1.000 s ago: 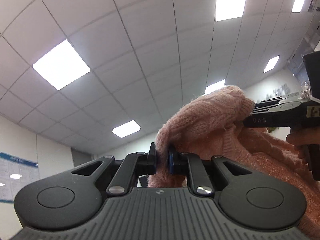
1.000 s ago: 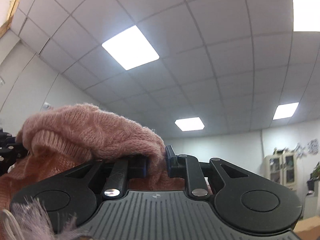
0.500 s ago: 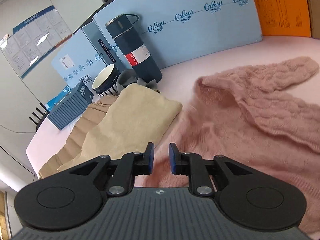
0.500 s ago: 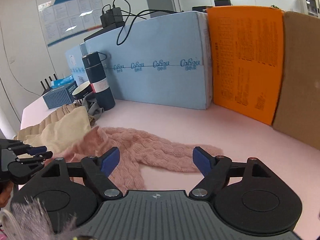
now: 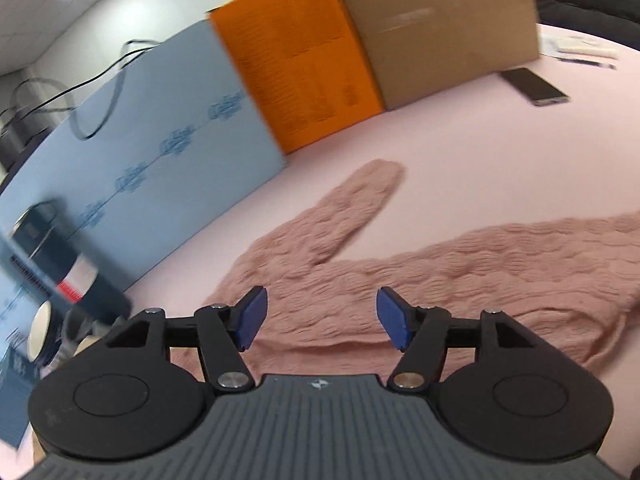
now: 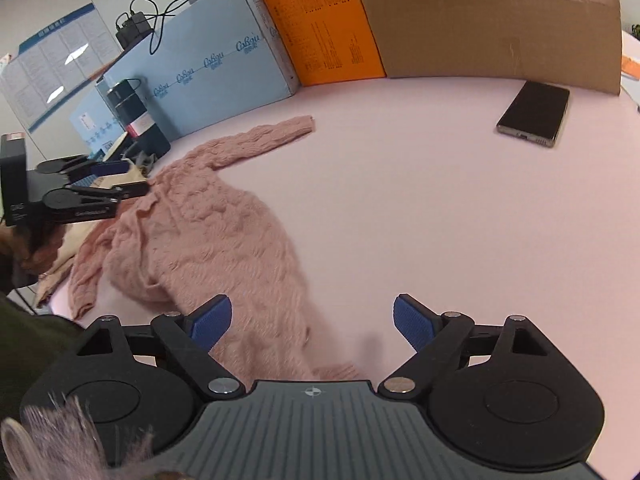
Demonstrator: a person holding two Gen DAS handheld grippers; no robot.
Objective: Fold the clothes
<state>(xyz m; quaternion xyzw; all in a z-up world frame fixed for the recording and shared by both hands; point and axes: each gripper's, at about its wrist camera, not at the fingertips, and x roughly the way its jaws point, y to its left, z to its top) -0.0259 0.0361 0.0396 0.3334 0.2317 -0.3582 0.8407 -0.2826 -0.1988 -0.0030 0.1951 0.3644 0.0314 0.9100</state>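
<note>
A pink knit sweater lies crumpled on the pink table, one sleeve stretched toward the boxes; it also shows in the left wrist view. My left gripper is open and empty just above the sweater; it also shows in the right wrist view at the sweater's left edge. My right gripper is open and empty, its left finger over the sweater's near edge.
A blue box, an orange box and a cardboard box line the back. A phone lies at the right. A dark flask, a cup and folded beige clothes sit at the left.
A second ago both grippers held the sweater up toward the ceiling. Both have let go, the sweater now lies on the table, and the left jaws opened in the last half second.
</note>
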